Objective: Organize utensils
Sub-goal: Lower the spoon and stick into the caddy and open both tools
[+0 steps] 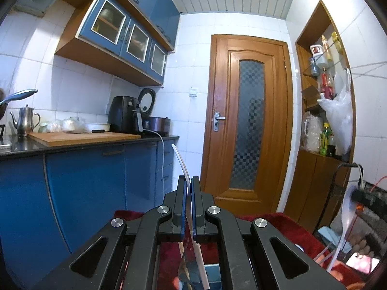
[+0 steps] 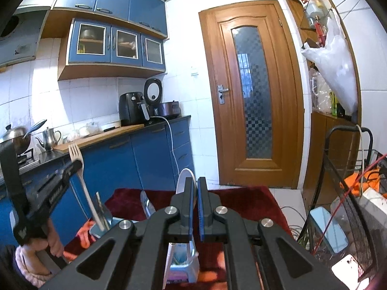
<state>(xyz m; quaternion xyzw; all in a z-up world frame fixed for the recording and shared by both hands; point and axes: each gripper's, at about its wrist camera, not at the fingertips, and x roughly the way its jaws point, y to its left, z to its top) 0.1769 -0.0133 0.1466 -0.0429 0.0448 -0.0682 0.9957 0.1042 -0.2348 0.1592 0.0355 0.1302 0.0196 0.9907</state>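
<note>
My left gripper [image 1: 189, 181] is shut on a cream plastic fork [image 1: 182, 162], seen edge-on between the pads. The right wrist view shows the same left gripper [image 2: 75, 165] clamped just below the tines of the fork [image 2: 83, 183]. The fork stands nearly upright, and its handle end reaches into a small blue-lined holder [image 2: 102, 228] on the red cloth [image 2: 241, 203]. My right gripper [image 2: 196, 181] is shut on a white plastic spoon [image 2: 184, 176], bowl up, handle hanging over a white holder [image 2: 186, 265]. In the left wrist view the right gripper [image 1: 362, 195] and its spoon [image 1: 348, 207] show at the far right.
A blue kitchen counter [image 1: 84, 142] with a cutting board [image 1: 82, 137], kettle [image 1: 24, 119] and air fryer [image 1: 124, 118] runs along the left. A wooden door [image 2: 251, 91] stands ahead. A black wire basket [image 2: 350, 193] with clutter sits to the right of the cloth.
</note>
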